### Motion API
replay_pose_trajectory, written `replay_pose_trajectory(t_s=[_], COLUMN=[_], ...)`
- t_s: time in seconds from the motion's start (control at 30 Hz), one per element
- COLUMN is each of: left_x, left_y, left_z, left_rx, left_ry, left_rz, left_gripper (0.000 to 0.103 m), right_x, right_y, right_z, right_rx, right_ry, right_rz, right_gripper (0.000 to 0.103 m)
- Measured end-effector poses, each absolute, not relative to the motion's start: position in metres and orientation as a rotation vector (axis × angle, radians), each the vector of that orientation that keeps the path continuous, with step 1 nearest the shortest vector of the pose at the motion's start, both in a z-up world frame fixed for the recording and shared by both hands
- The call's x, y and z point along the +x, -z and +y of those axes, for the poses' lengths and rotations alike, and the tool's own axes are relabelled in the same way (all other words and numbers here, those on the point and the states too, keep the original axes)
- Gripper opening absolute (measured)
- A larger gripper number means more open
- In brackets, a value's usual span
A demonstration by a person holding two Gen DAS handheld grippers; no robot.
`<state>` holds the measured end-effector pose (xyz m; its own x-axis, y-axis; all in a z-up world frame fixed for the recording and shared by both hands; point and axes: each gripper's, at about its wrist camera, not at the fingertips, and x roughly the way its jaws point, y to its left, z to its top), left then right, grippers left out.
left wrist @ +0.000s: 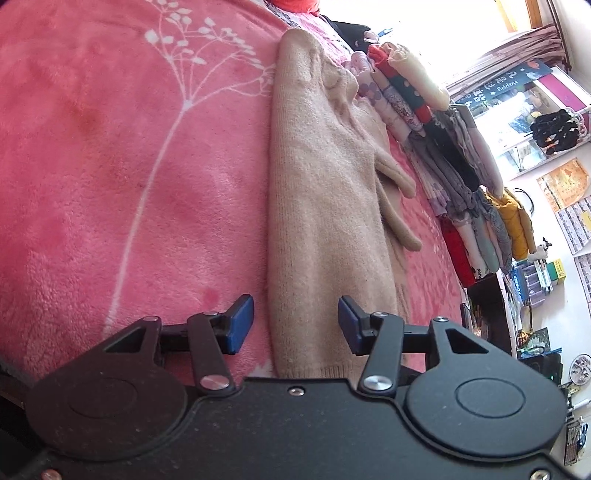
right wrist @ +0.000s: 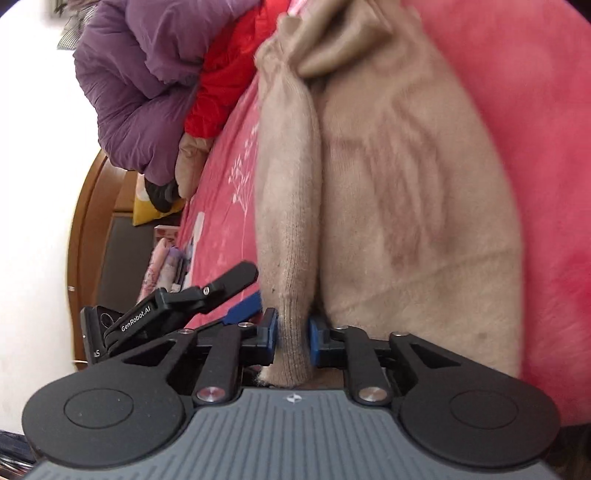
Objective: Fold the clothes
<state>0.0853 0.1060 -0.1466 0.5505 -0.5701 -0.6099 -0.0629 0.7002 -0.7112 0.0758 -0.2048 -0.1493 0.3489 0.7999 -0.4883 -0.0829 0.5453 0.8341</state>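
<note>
A lived-in bedroom at home: a bed (left wrist: pixel 110 147) spread with a pink fleece blanket printed with white sprigs, stacks of folded clothes (left wrist: pixel 443 155) along its far edge, puffy jackets (right wrist: pixel 140 85) heaped by a wooden headboard (right wrist: pixel 83 206), a curtained bright window (left wrist: pixel 480 22), cluttered shelves (left wrist: pixel 524 122) and wall calendars (left wrist: pixel 576 221)

The tan sweater (left wrist: pixel 317 221) is soft and fuzzy; it lies folded long and thin on the pink blanket (left wrist: pixel 110 147); one sleeve (right wrist: pixel 291 229) sticks out.
</note>
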Motion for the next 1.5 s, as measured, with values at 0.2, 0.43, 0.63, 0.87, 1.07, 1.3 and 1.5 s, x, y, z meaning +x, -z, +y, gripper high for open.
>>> replay_pose_trajectory(t_s=[0.2, 0.43, 0.63, 0.87, 1.07, 1.3, 1.5], left_x=[0.081, 0.077, 0.068, 0.105, 0.174, 0.220, 0.232], left_y=[0.141, 0.145, 0.118, 0.097, 0.091, 0.092, 0.062], left_z=[0.102, 0.112, 0.103, 0.079, 0.074, 0.070, -0.017], left_rx=[-0.699, -0.705, -0.562, -0.411, -0.372, -0.364, 0.118], left_ry=[0.293, 0.252, 0.240, 0.258, 0.206, 0.255, 0.572], left_rz=[0.921, 0.935, 0.800, 0.749, 0.737, 0.722, 0.626], left_gripper=[0.010, 0.017, 0.046, 0.046, 0.050, 0.050, 0.050], right_x=[0.070, 0.072, 0.066, 0.073, 0.120, 0.180, 0.172], right_y=[0.153, 0.154, 0.146, 0.131, 0.131, 0.131, 0.147], right_z=[-0.199, -0.174, -0.195, -0.231, -0.218, -0.180, -0.184], right_rx=[0.788, 0.644, 0.705, 0.692, 0.660, 0.518, 0.604], right_ry=[-0.668, -0.666, -0.665, -0.601, -0.582, -0.572, -0.569], right_rz=[1.053, 1.108, 1.083, 0.969, 0.893, 0.852, 0.846], right_gripper=[0.021, 0.015, 0.024, 0.038, 0.038, 0.036, 0.034])
